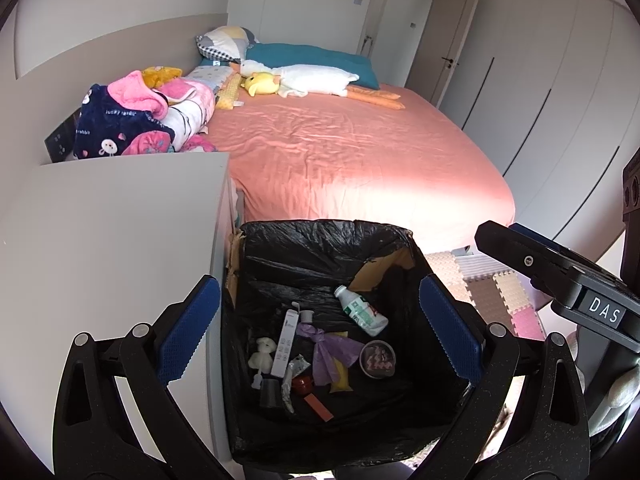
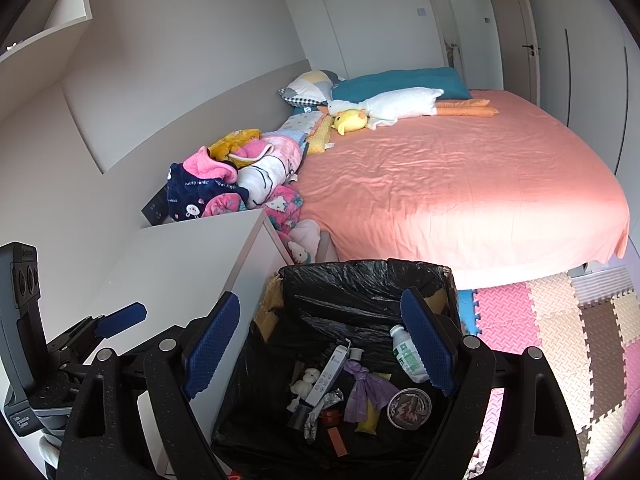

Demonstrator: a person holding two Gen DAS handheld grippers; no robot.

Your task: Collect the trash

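A cardboard bin lined with a black bag (image 1: 320, 236) stands on the floor at the foot of the bed; it also shows in the right wrist view (image 2: 360, 272). Inside lie a white plastic bottle (image 1: 362, 312), a purple bag (image 1: 332, 350), a white carton (image 1: 285, 340), a round lid (image 1: 378, 358) and other scraps. My left gripper (image 1: 320, 332) hangs open and empty over the bin. My right gripper (image 2: 322, 344) is open and empty above the same bin. The right gripper shows at the right edge of the left wrist view (image 1: 560, 276).
A white cabinet (image 1: 120, 220) stands just left of the bin. A bed with a pink sheet (image 1: 340, 148) lies behind, with pillows, plush toys and a heap of blankets (image 1: 140, 120). Foam puzzle mats (image 2: 560, 340) cover the floor to the right. Wardrobe doors line the right wall.
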